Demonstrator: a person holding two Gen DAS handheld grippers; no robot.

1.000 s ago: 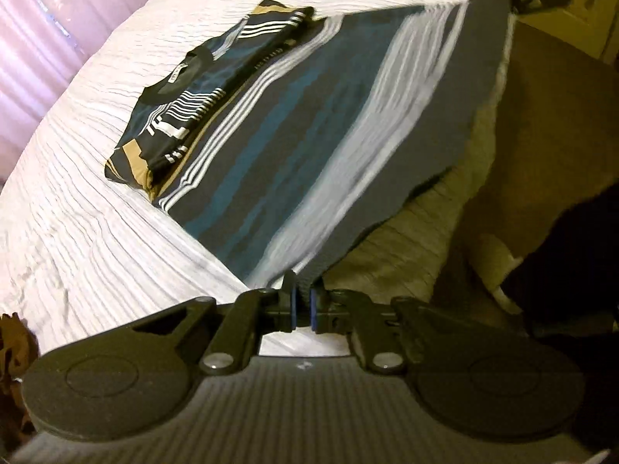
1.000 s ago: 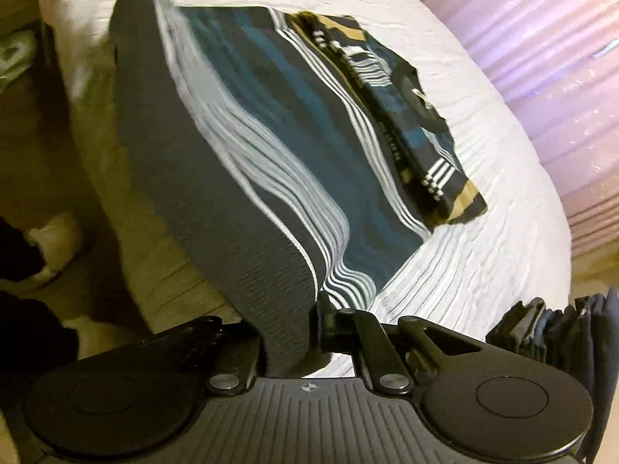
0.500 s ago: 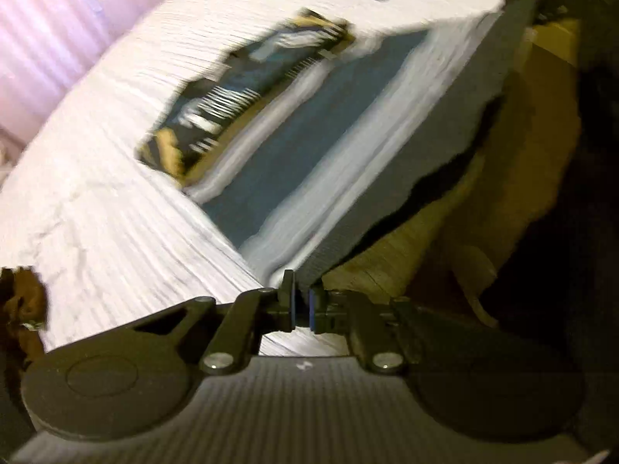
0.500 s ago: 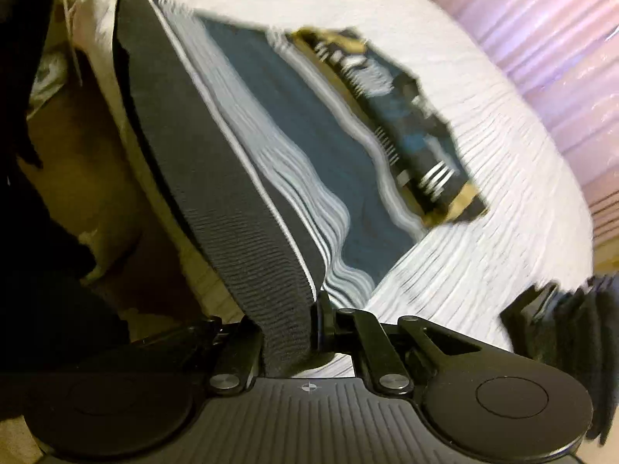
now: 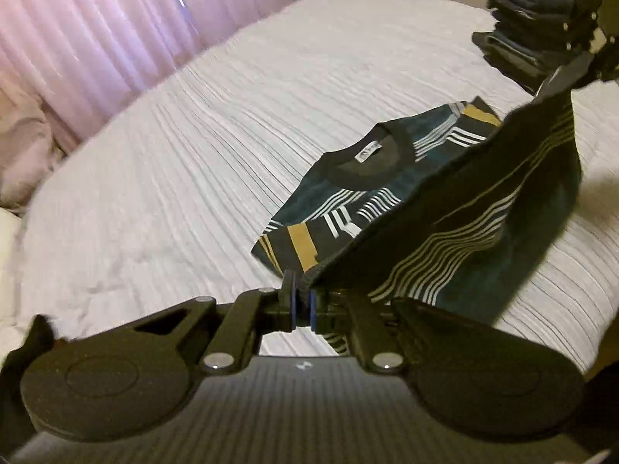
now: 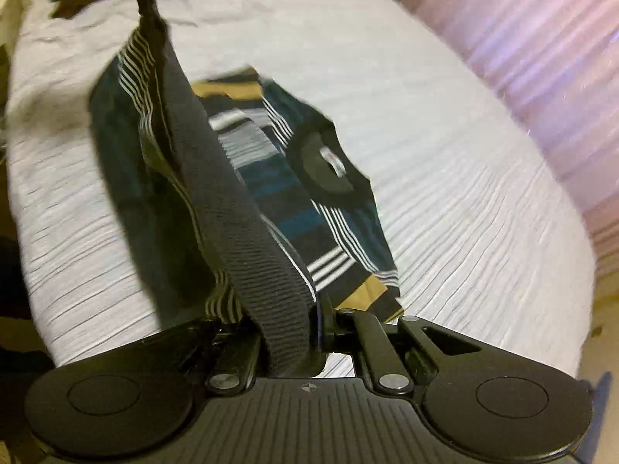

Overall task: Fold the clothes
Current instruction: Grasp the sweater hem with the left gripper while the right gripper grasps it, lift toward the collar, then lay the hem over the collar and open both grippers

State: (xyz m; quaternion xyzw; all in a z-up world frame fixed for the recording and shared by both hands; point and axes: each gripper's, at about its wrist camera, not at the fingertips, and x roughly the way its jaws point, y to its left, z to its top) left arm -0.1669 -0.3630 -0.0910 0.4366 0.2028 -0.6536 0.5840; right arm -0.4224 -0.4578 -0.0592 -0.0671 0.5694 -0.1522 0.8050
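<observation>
Right now both grippers pinch the ribbed hem of a striped sweater point(image 5: 483, 208), left gripper point(image 5: 301, 305) and right gripper point(image 6: 305, 332) at opposite corners; the hem stretches taut between them, raised over the collar half lying ahead on the white bed point(image 5: 193, 147)

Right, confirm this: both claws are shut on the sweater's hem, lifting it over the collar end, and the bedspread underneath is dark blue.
Wrong on the colour: the bedspread is white, as the left wrist view shows. The rest holds: left claw and right claw are shut on the sweater hem, lifted over the collar end.
</observation>
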